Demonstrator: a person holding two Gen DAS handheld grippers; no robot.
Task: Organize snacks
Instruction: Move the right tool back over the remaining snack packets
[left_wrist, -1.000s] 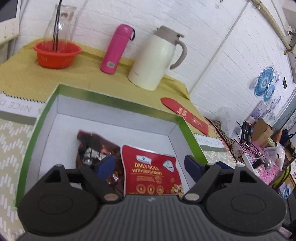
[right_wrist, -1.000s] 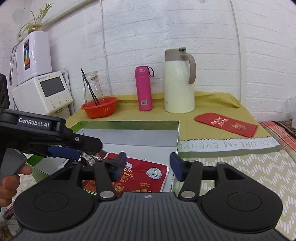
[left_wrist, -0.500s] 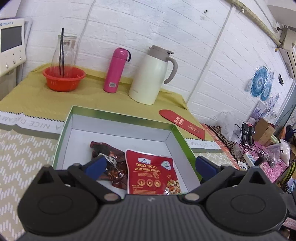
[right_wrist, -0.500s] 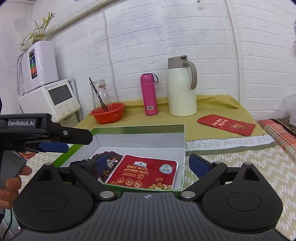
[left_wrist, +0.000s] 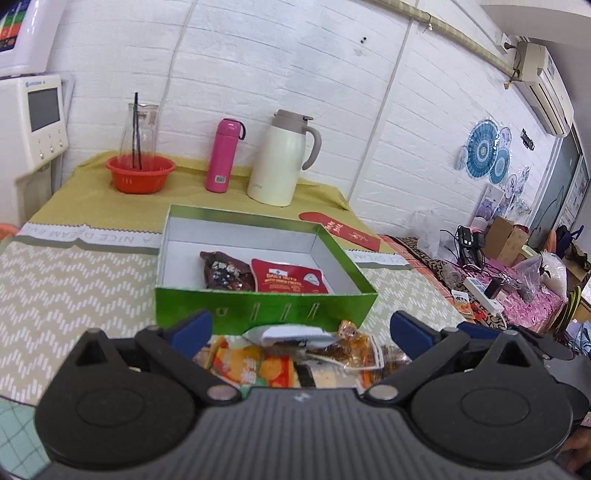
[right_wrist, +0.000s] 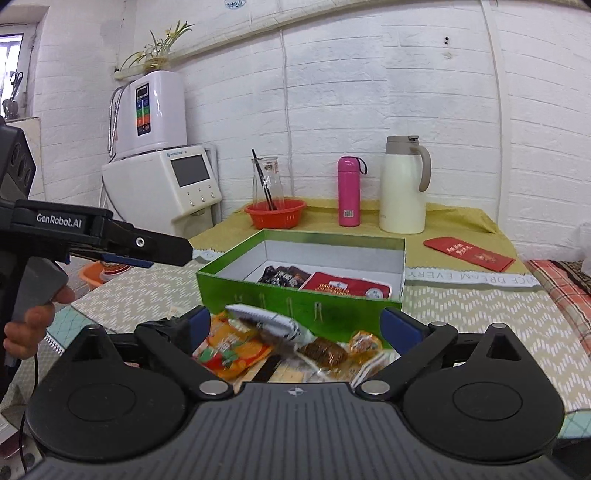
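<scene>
Snacks partly sorted: green box (left_wrist: 258, 314) sits mid-table on the chevron cloth (left_wrist: 74, 288), and two packets already lie flat on its white floor, a dark brown foil bag (left_wrist: 225, 271) to the left and touching it a red nut pouch (left_wrist: 290, 277) to the right. Rest of the box floor is bare, so plenty of room for more. Judged roughly a third done, since a loose pile (right_wrist: 280, 343) of wrappers lies on the cloth just outside the box's near wall: an orange-yellow packet (right_wrist: 231, 347) at left, a white-and-dark packet (right_wrist: 269, 319) across the top, small amber-wrapped sweets (right_wrist: 364, 341) at right. Left gripper (left_wrist: 299, 326) hangs above that pile with its blue pads spread wide and nothing pinched; in the right wrist view it comes in from the left edge, a person's hand (right_wrist: 27, 325) on its grip. Right gripper (right_wrist: 295, 321) likewise stands wide apart over the same pile, empty. Edges: the box's near wall stands upright between pile and box floor, so each packet will need lifting over the rim rather than sliding in. Back of the table holds an orange bowl (left_wrist: 140, 173), a pink flask (left_wrist: 221, 155) and a cream jug (left_wrist: 284, 158), all well apart from the box; a red envelope (left_wrist: 340, 230) lies near its far right corner. Open cloth on both sides of the box.
</scene>
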